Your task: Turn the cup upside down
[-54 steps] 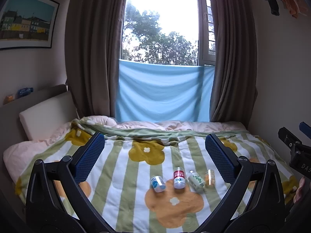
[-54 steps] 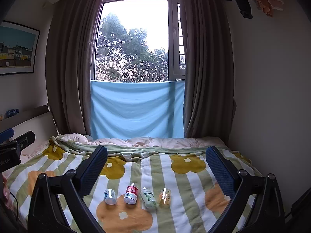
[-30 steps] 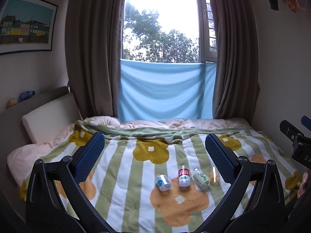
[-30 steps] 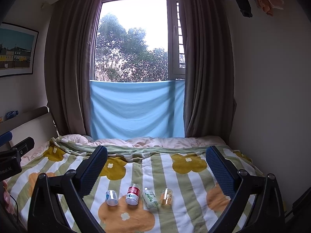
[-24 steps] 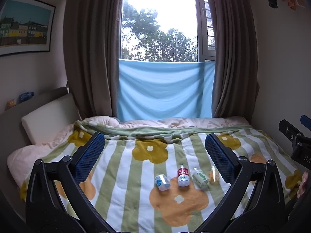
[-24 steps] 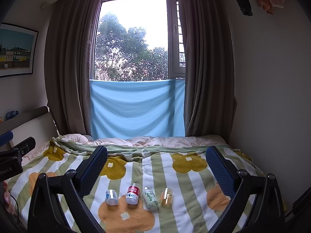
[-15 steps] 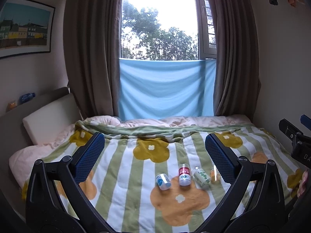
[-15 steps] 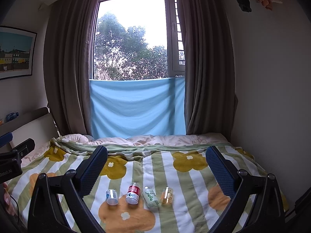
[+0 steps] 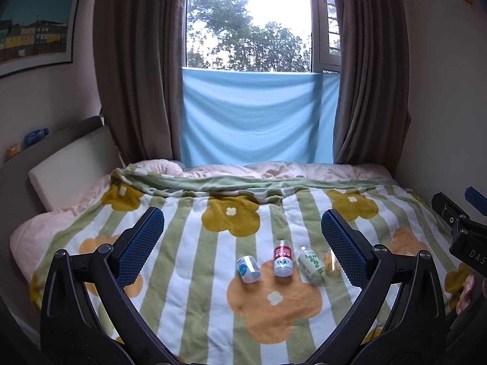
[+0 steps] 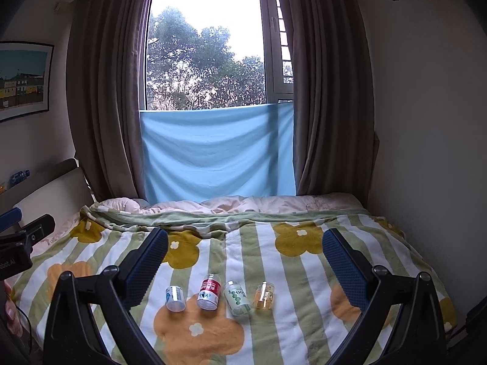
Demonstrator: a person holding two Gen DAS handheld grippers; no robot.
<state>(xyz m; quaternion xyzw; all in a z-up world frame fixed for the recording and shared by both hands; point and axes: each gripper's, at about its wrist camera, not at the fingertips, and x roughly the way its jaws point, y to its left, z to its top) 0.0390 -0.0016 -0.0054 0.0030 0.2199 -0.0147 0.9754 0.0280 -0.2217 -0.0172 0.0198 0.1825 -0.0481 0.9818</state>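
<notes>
Four small cups lie in a row on the striped flower blanket (image 9: 188, 273): a blue-labelled cup (image 9: 248, 269), a red-labelled cup (image 9: 283, 262), a green-dotted cup (image 9: 310, 263) and a clear amber cup (image 9: 330, 260). The right wrist view shows the same row: blue (image 10: 175, 298), red (image 10: 209, 291), green (image 10: 236, 298), amber (image 10: 264, 295). My left gripper (image 9: 242, 222) is open and empty, well short of the cups. My right gripper (image 10: 245, 240) is also open and empty, held back from the row.
A bed fills the room, with a pillow (image 9: 70, 167) and headboard on the left and a wall on the right. Curtains and a blue cloth (image 9: 255, 118) cover the window behind. The other gripper's body shows at each view's edge (image 9: 462, 234) (image 10: 21, 243).
Both views have drifted slightly, so the cups sit a little higher in frame. The cups have not moved and both grippers have stayed open.
</notes>
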